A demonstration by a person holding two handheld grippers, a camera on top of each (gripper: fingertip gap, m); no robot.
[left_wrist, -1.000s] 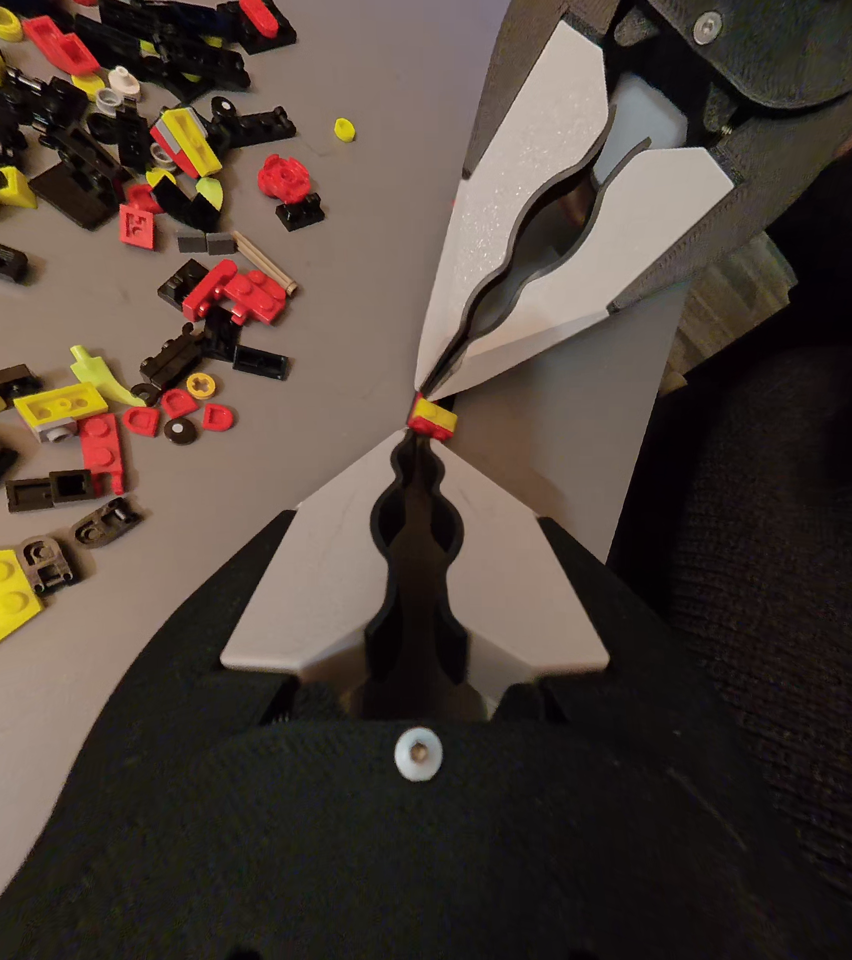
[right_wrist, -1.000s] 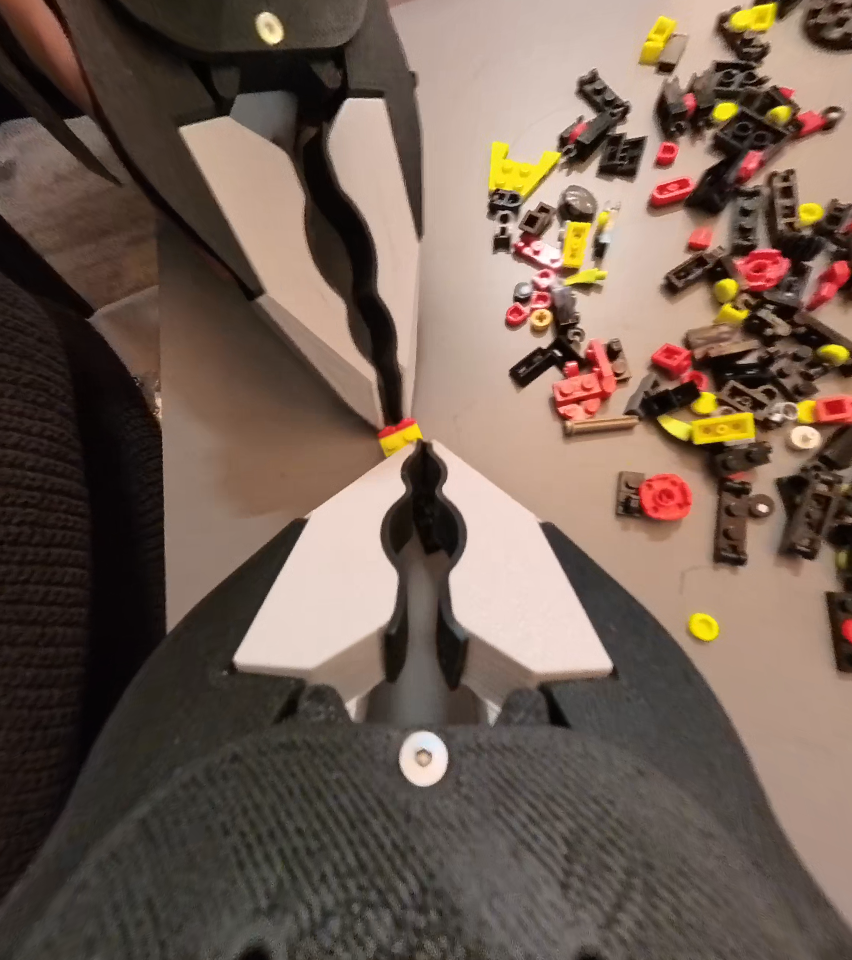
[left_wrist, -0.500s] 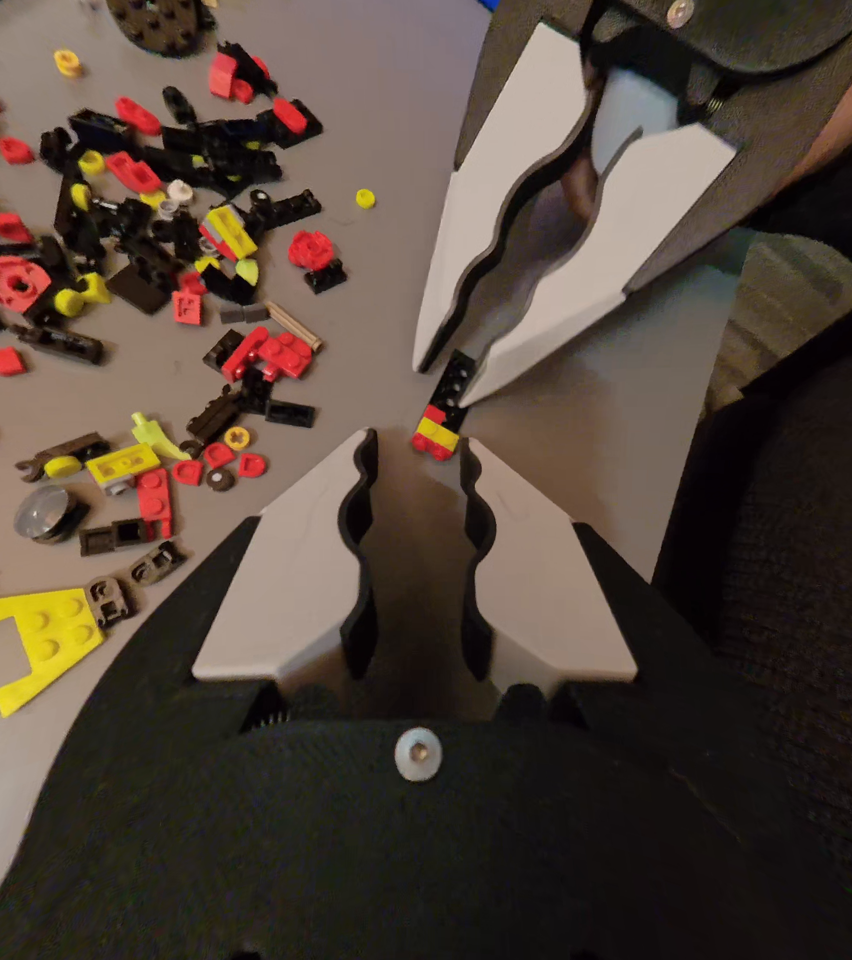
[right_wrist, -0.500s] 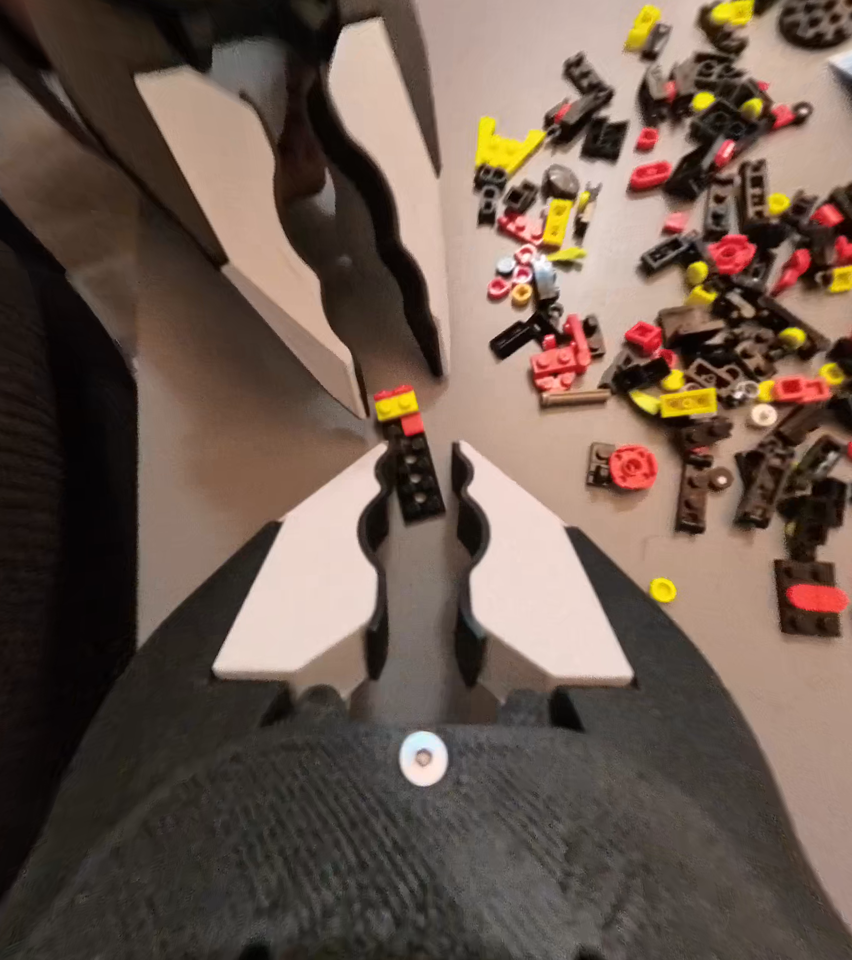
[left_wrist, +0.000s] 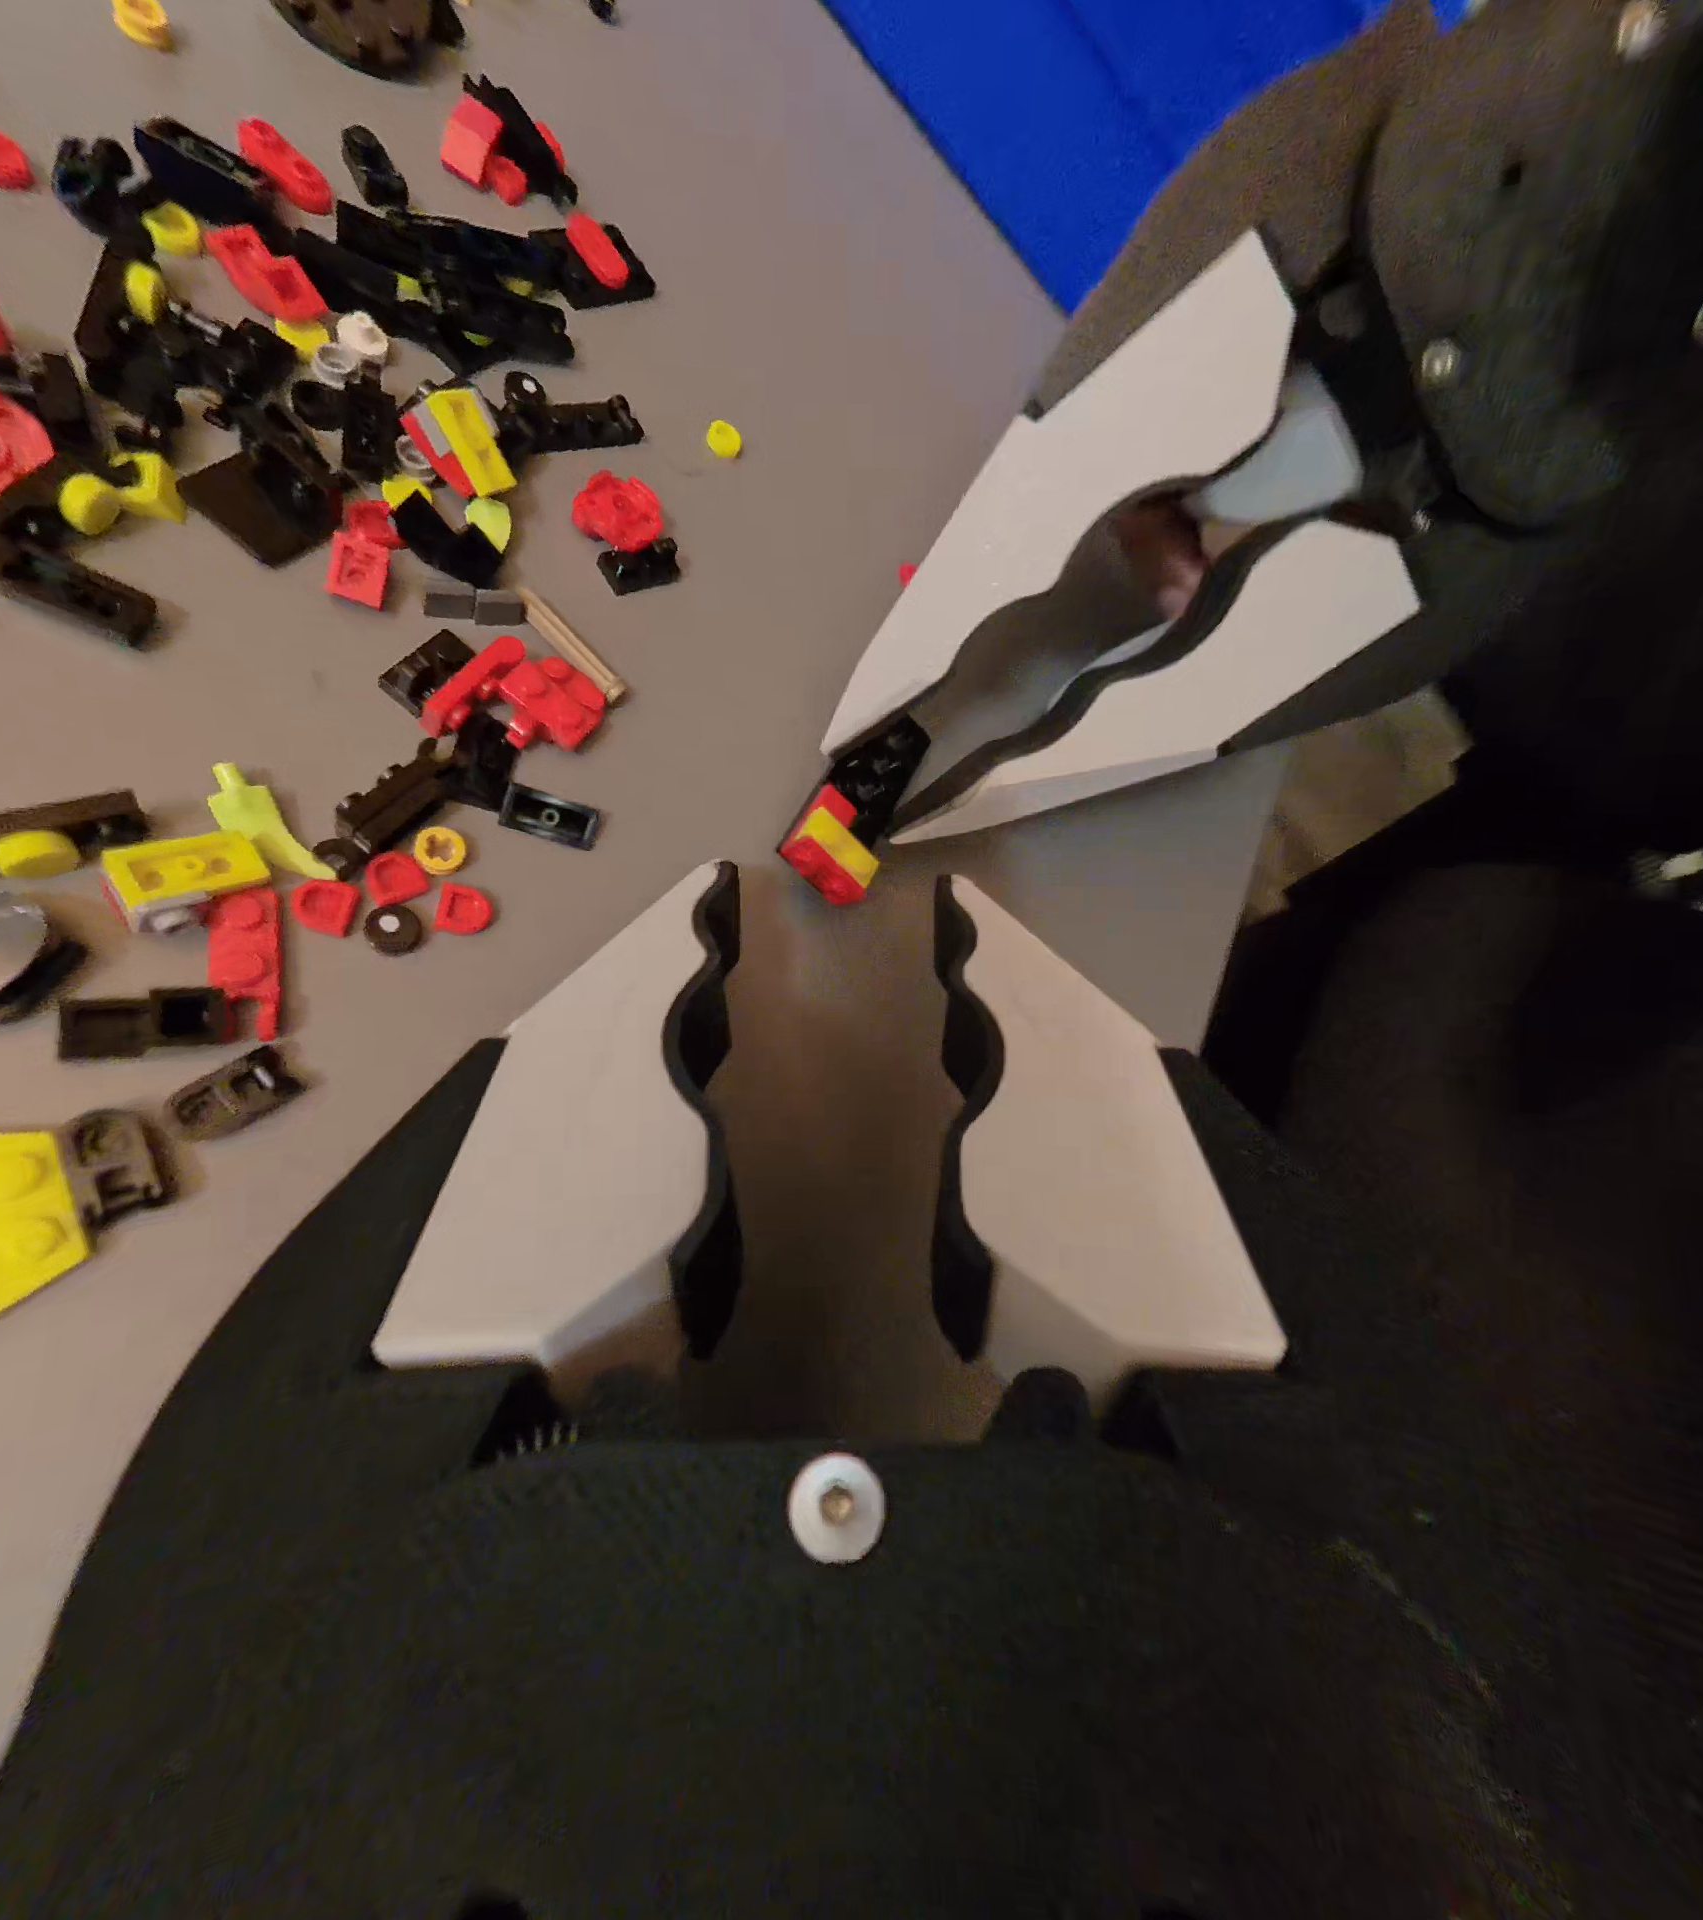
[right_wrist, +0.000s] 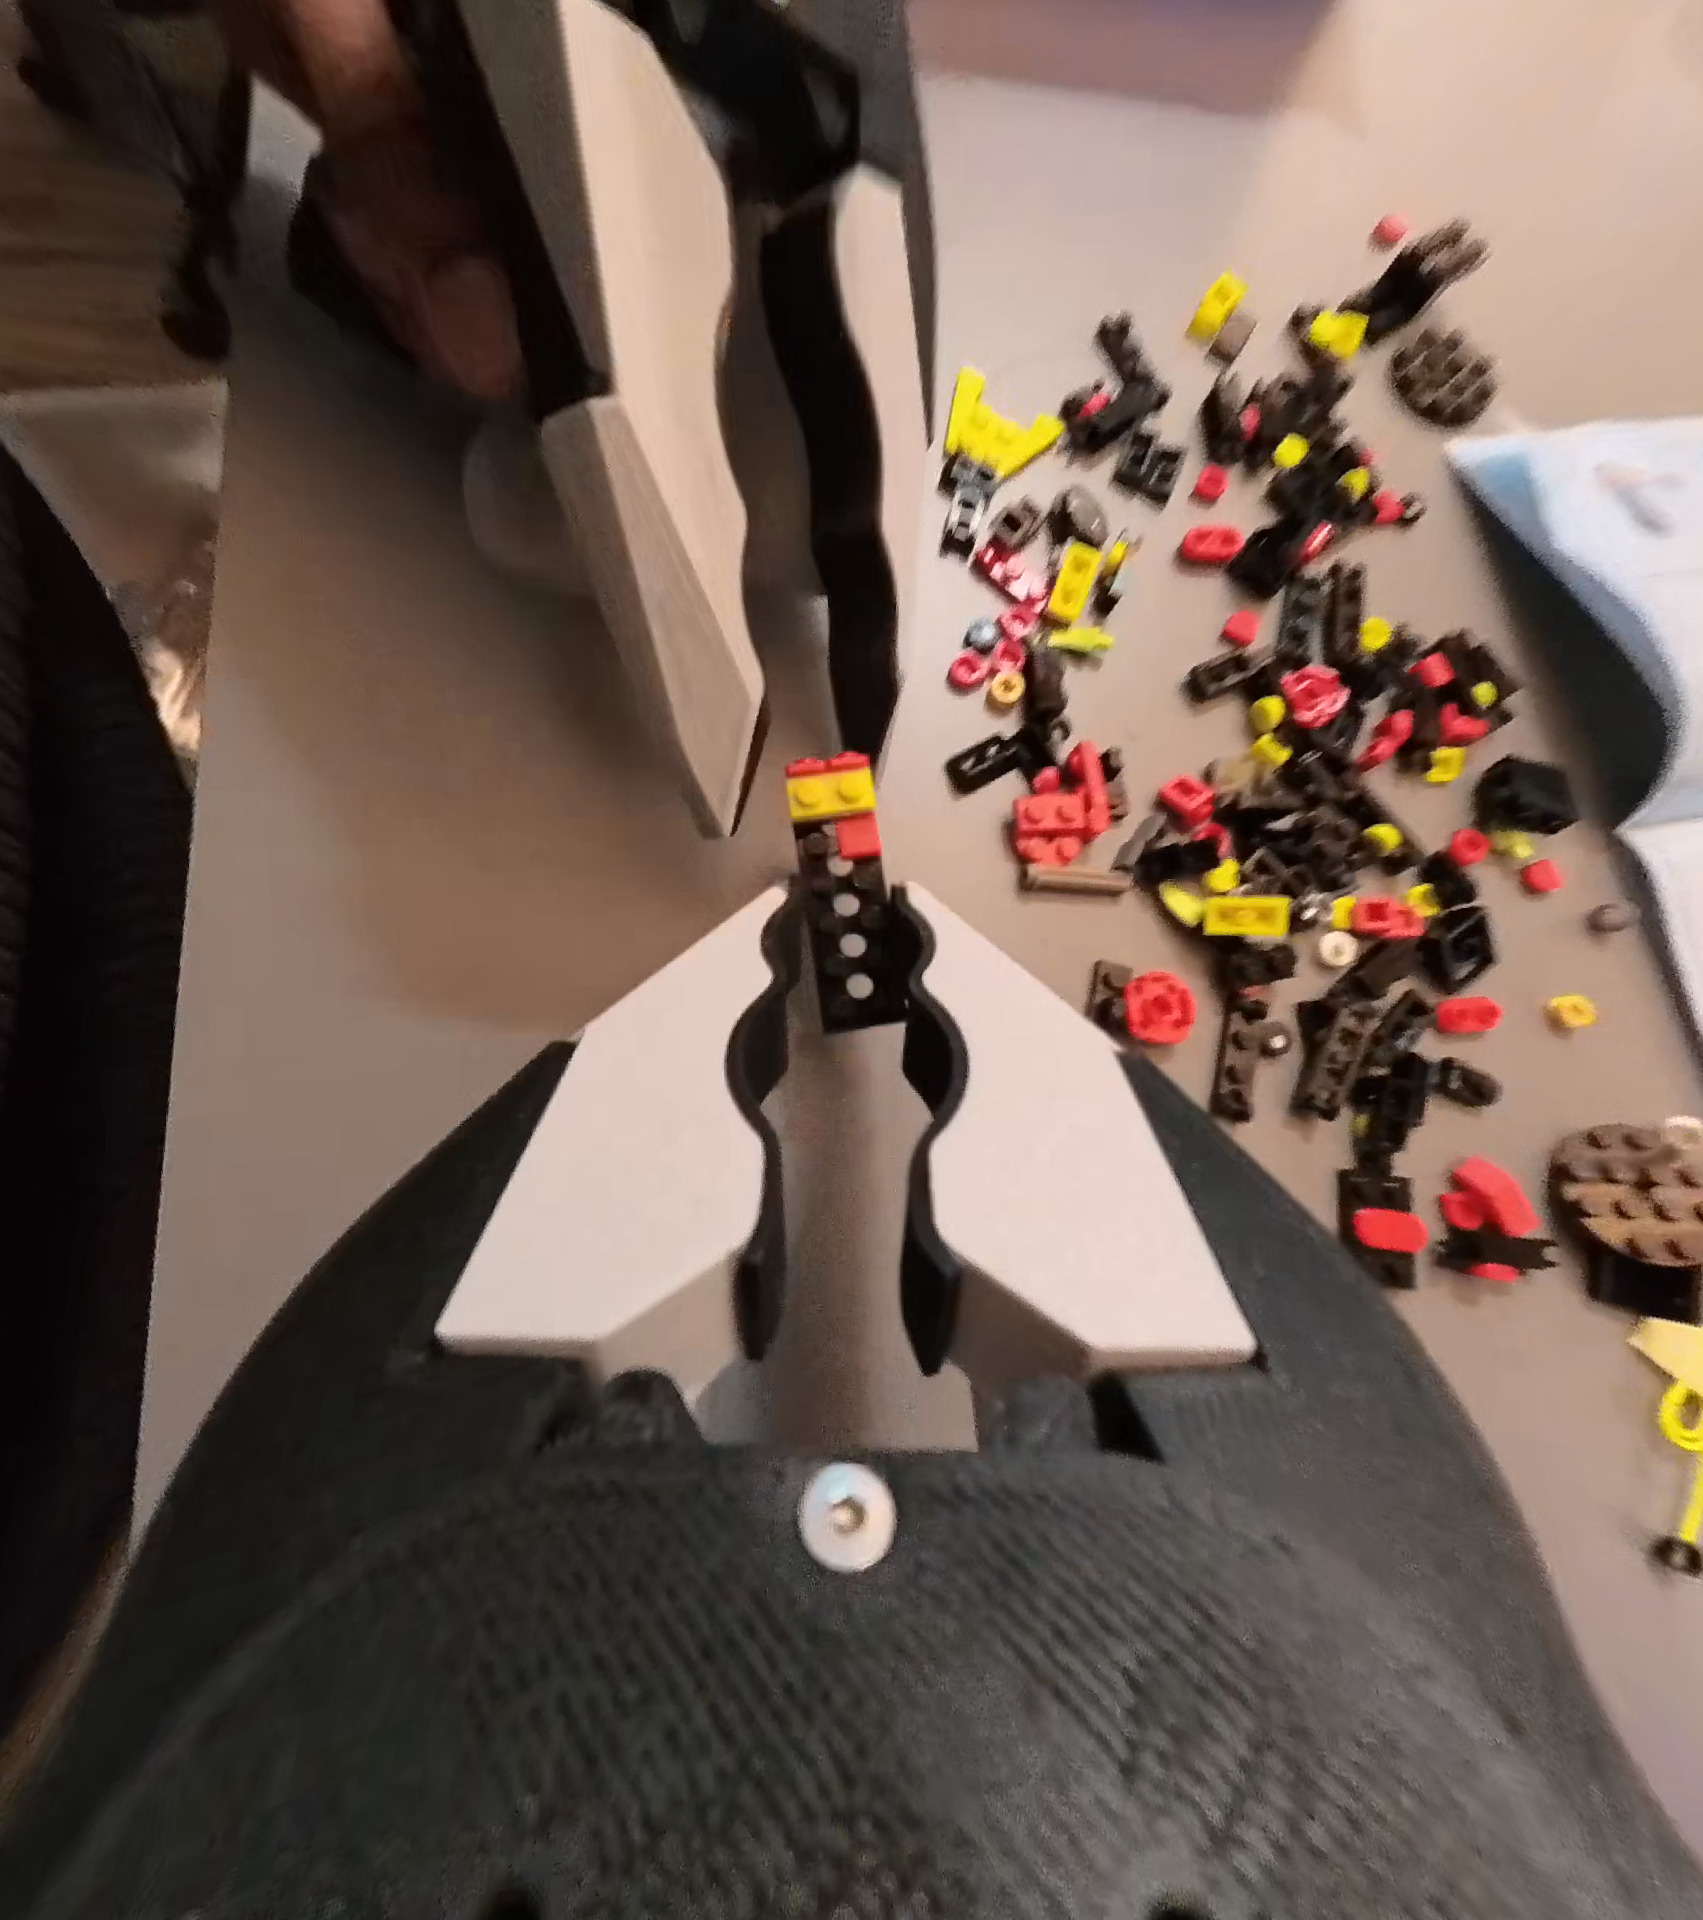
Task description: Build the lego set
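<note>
Right gripper (right_wrist: pixel 842 894) is clamped on the small black studded plate assembly with red and yellow bricks on its far end (right_wrist: pixel 842 883), held in the air above the grey tabletop (left_wrist: pixel 805 260) near its edge; left gripper (left_wrist: pixel 831 883) has its fingers spread wide, gripping nothing, tips just short of the red-yellow end.

Step looks like seating the stack: I'd hold the right grip square on the black plate, bring the left in on the coloured end, and press straight along the studs; any twist could pop the small bricks off.

Loose red, black and yellow pieces (left_wrist: pixel 307 468) lie well to the side; the pale blue instruction booklet (right_wrist: pixel 1657 582) is too blurred to read; no brand marks visible.
</note>
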